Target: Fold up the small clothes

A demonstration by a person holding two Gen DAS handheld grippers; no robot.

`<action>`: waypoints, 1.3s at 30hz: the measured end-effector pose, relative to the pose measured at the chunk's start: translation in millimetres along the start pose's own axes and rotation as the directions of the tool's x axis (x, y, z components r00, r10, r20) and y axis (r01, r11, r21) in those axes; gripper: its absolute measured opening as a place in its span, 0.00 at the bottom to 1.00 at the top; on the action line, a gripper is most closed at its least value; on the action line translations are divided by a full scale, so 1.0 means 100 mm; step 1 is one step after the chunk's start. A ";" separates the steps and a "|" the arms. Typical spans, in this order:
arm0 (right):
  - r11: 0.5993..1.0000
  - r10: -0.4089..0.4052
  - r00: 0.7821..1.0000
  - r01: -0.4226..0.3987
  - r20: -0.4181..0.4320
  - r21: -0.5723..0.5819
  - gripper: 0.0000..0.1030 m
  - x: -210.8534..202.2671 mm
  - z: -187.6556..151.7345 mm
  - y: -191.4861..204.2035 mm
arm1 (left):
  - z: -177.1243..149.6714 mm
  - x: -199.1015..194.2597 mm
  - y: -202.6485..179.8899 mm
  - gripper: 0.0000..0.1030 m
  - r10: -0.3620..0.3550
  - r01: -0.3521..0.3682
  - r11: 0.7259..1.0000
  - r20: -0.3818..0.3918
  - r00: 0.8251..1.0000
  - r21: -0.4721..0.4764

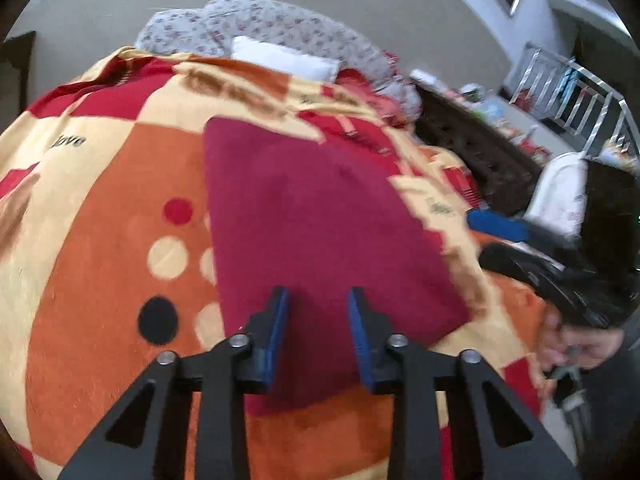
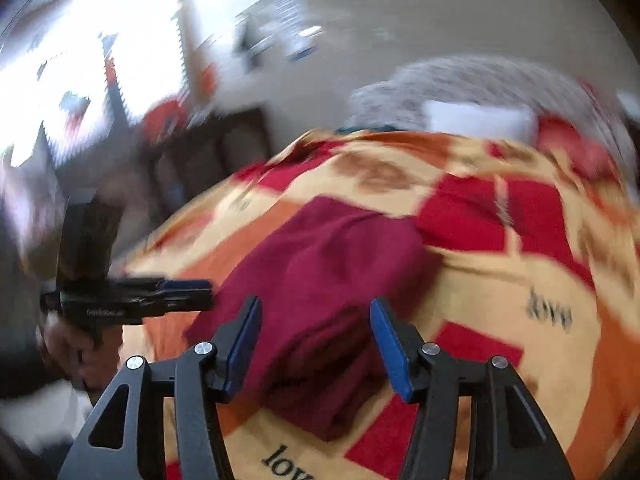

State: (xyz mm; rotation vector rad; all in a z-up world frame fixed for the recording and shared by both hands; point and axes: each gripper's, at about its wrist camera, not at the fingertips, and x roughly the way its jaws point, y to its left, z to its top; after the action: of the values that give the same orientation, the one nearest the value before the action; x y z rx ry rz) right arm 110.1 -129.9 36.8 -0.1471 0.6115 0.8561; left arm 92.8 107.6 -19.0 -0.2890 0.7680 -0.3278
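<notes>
A dark red folded garment [image 1: 316,232] lies flat on the patterned orange, red and cream blanket [image 1: 100,240]. My left gripper [image 1: 318,300] is open above the garment's near edge, holding nothing. In the right wrist view the same garment [image 2: 320,280] lies on the blanket [image 2: 500,280], with a rumpled near end. My right gripper [image 2: 316,312] is open above that near end and empty. The left gripper [image 2: 188,292] shows at the left of that view. The right gripper [image 1: 496,224] shows at the right of the left wrist view.
A white pillow [image 1: 280,58] and a floral quilt [image 1: 280,24] lie at the far end of the bed. A dark wooden cabinet [image 1: 472,148] and a metal rack [image 1: 580,96] stand to the right. Dark furniture [image 2: 208,160] stands by the bright window.
</notes>
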 end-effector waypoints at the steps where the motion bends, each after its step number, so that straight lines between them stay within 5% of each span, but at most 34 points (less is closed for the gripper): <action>1: 0.997 0.004 1.000 -0.006 -0.029 -0.074 0.59 0.07 0.02 0.14 | -0.03 0.02 0.02 0.26 -0.006 0.006 1.000 0.001 1.000 -0.016; 4: 0.965 -0.023 0.991 -0.012 -0.130 -0.262 0.59 0.36 -0.06 0.40 | -0.07 0.05 0.05 0.26 -0.014 0.014 1.000 0.006 1.000 -0.025; 8: 0.930 -0.109 0.959 0.005 -0.262 -0.369 0.59 0.71 -0.44 0.22 | -0.15 0.10 0.01 0.26 -0.019 0.019 1.000 0.011 1.000 0.013; 11: 0.952 -0.064 0.982 0.006 -0.179 -0.308 0.59 0.57 -0.63 0.08 | -0.16 0.10 0.00 0.28 -0.017 0.016 1.000 0.024 1.000 0.018; 20: 0.954 -0.075 0.982 0.021 -0.171 -0.299 0.61 0.58 -0.58 0.17 | -0.15 0.01 0.06 0.32 -0.087 0.091 0.994 0.058 0.995 -0.061; 24: 0.957 -0.070 0.983 0.018 -0.171 -0.288 0.65 0.58 -0.57 0.18 | 0.26 -0.10 0.09 0.48 -0.105 0.122 0.983 0.124 0.987 -0.140; 28: 0.956 -0.073 0.984 0.024 -0.161 -0.292 0.65 0.59 -0.57 0.20 | 0.68 0.34 0.12 0.46 -0.042 0.043 0.993 0.019 0.999 -0.111; 31: 0.955 -0.077 0.985 0.028 -0.154 -0.295 0.65 0.59 -0.58 0.20 | 0.76 0.80 0.27 0.28 0.042 -0.057 0.988 -0.105 0.994 -0.141; 36: 0.958 -0.072 0.987 0.028 -0.145 -0.285 0.65 0.59 -0.58 0.19 | 0.80 0.90 0.23 0.23 0.081 -0.095 0.988 -0.119 0.990 -0.120; 39: 0.957 -0.068 0.987 0.023 -0.148 -0.288 0.67 0.58 -0.57 0.21 | 0.82 0.61 0.27 0.28 0.002 -0.009 0.987 -0.047 0.999 -0.163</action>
State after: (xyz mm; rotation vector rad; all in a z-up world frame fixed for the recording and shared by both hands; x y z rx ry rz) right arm 97.8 -98.5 -39.9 -0.4928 0.6261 0.8906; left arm 197.4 119.3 -11.1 -0.4347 0.8437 -0.2675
